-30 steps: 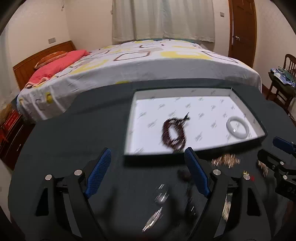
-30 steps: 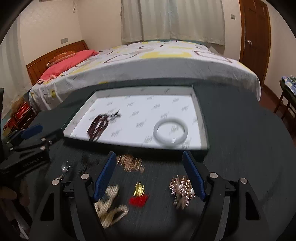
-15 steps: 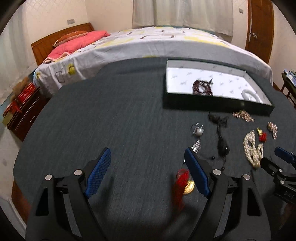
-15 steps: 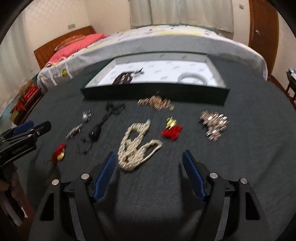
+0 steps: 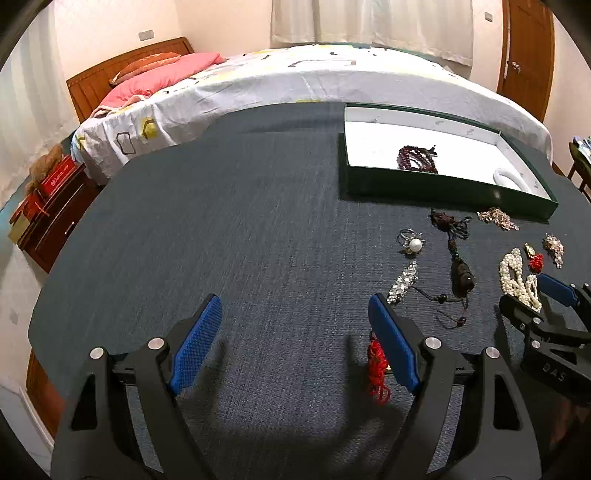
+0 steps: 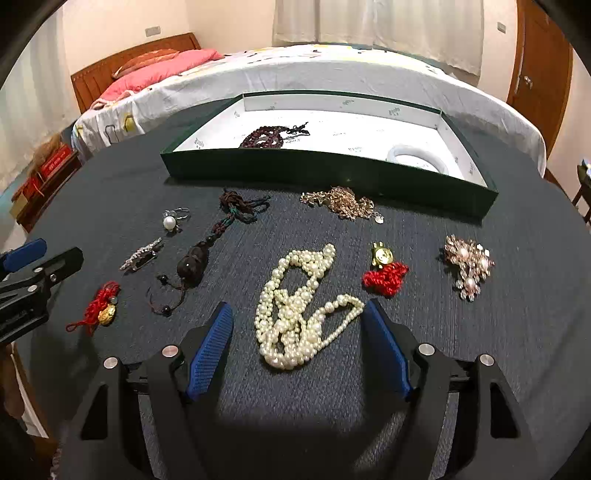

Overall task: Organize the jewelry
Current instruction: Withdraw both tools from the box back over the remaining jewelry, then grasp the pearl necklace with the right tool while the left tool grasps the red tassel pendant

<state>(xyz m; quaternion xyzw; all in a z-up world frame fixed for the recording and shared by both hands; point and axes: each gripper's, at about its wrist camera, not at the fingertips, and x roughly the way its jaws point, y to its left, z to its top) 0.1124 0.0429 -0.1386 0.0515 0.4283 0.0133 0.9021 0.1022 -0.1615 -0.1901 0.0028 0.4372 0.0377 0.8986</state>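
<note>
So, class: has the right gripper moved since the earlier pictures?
Yes. The right gripper has pulled back from the green box and now frames the pearl necklace.

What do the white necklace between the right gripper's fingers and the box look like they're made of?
Necklace: round glossy cream beads, apparently pearls or imitation; which cannot be told. Box: thin, straight matte green walls with a white printed lining, probably cardboard.

A bed [image 5: 314, 85] with pink pillow [image 5: 162, 75] stands before curtains [image 5: 373, 26], wooden door [image 5: 524, 51] alongside.
</note>
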